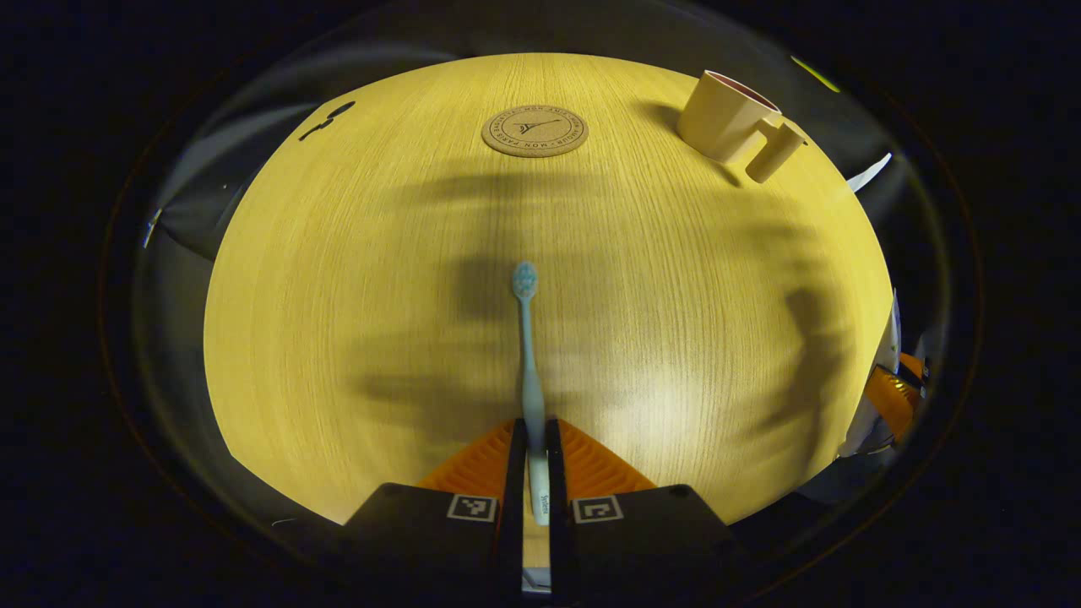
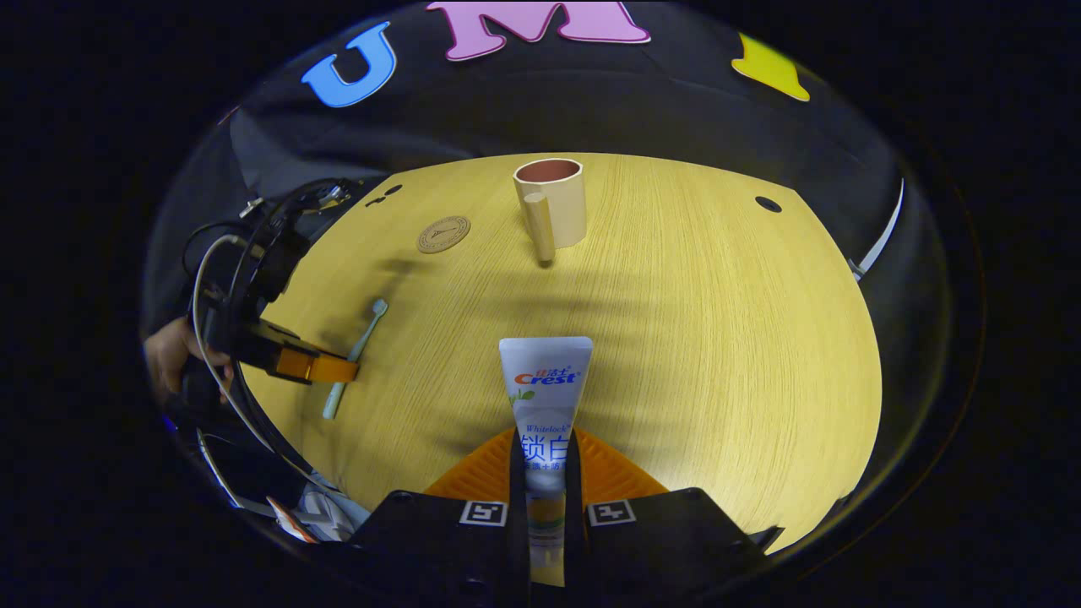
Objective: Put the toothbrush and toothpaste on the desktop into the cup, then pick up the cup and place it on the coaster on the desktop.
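On desktop [image 2: 676,338]: cup [image 2: 551,203] upright at far side, coaster [image 2: 443,234] to its left. Left gripper [image 1: 534,460] clamped on toothbrush [image 1: 529,355] handle, bristles forward. Right gripper [image 2: 545,473] clamped on toothpaste [image 2: 545,380] tube, flat end forward. Advice: carry each over cup mouth, tip vertical, lower inside, then release; avoid knocking cup handle or rim.

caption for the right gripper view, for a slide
Right gripper shut on a white toothpaste tube, facing the beige handled cup across the round wooden table.
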